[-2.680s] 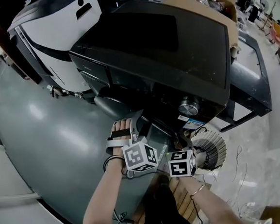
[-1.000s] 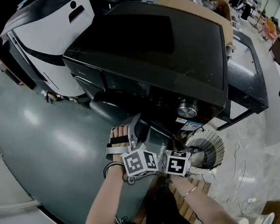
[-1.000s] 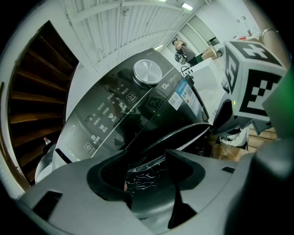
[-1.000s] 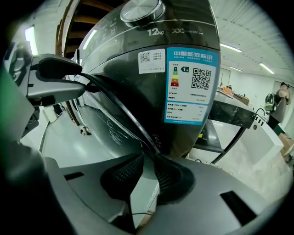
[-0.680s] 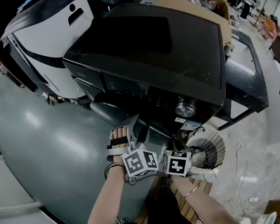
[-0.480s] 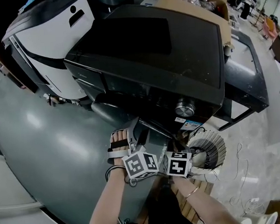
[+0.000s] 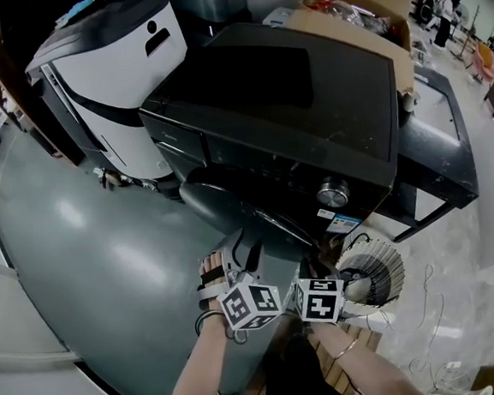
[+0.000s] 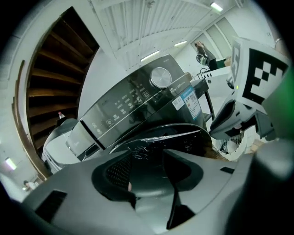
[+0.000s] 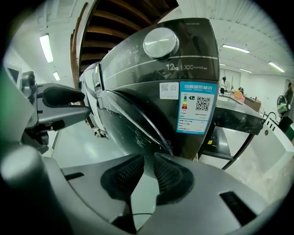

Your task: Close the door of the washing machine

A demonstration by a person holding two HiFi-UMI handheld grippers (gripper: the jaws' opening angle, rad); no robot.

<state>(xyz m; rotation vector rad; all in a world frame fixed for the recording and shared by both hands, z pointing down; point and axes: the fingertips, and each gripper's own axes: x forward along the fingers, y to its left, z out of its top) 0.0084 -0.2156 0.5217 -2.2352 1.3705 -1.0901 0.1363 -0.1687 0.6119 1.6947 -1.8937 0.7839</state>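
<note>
The black front-loading washing machine (image 7: 290,102) fills the middle of the head view. Its round dark door (image 7: 227,209) lies close against the front below the control panel; whether it is latched I cannot tell. My left gripper (image 7: 239,251) is just in front of the door (image 8: 165,137). Its jaws stand wide and are closing, with nothing between them. My right gripper (image 7: 315,268) is beside it, under the silver dial (image 9: 161,42). Its jaws are closing to a narrow gap, and the door's rim (image 9: 138,121) runs just beyond their tips, untouched.
A white-and-black machine (image 7: 120,70) stands left of the washer. A round caged fan (image 7: 372,272) sits on the floor at my right, and a low black stand (image 7: 436,146) is beyond it. Grey floor (image 7: 88,249) spreads to the left.
Both grippers have slid lower in the head view, a little away from the washer's front. The left jaws no longer reach over the door's edge.
</note>
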